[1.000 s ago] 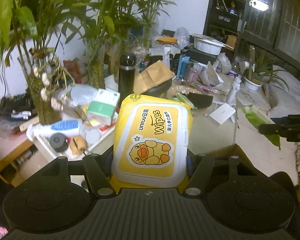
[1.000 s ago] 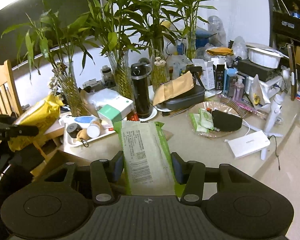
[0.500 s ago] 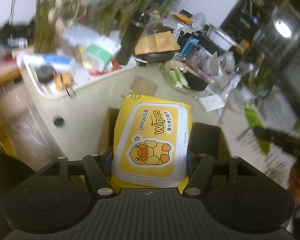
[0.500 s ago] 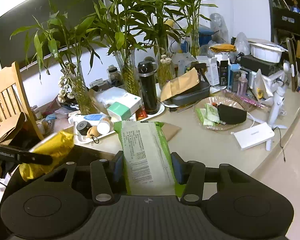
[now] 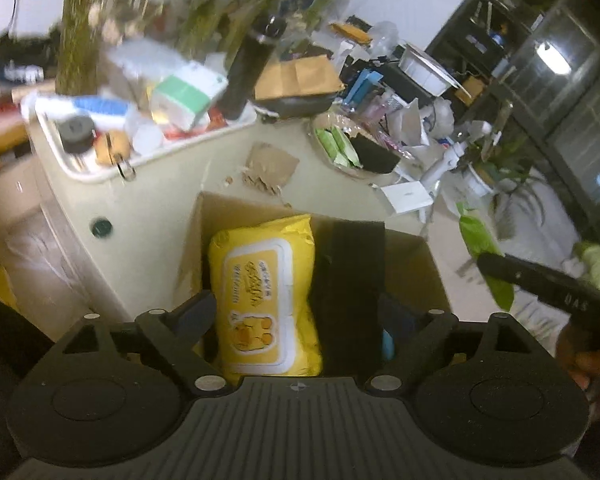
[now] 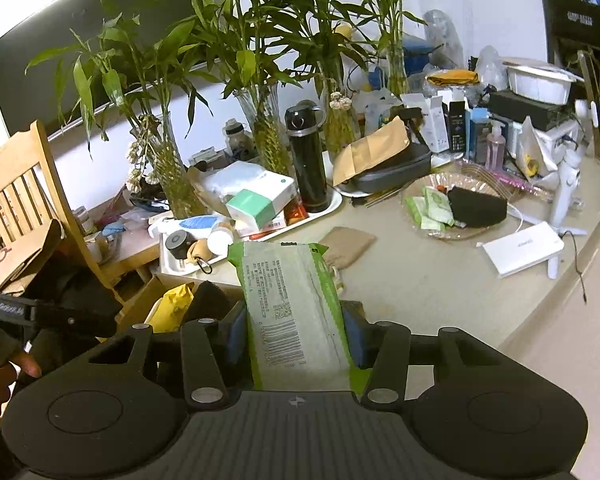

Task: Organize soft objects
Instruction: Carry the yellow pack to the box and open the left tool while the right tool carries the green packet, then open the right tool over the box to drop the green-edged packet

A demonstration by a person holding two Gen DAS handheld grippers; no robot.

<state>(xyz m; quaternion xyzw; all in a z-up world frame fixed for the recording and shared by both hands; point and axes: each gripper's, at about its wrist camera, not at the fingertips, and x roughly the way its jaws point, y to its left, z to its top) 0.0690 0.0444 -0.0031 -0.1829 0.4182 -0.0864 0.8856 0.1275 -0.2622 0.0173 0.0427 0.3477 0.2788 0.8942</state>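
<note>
- Opening over a cardboard box point(image 5: 416, 256), the left gripper point(image 5: 296, 312) has its jaws spreading wide; the yellow wipes pack point(image 5: 266, 292) lies between them inside the box, against its left wall, with the pads off it. A black item point(image 5: 350, 280) lies beside the pack in the box.
- Right wrist view: the right gripper point(image 6: 296, 334) is clamped half-closed on a green wipes pack point(image 6: 294, 312), held above the near edge of the surface point(image 6: 420, 276). The box sits below that edge, at the left.

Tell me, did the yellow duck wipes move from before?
Yes. The yellow wipes pack went down off the counter into the cardboard box, free of the opening left gripper.
</note>
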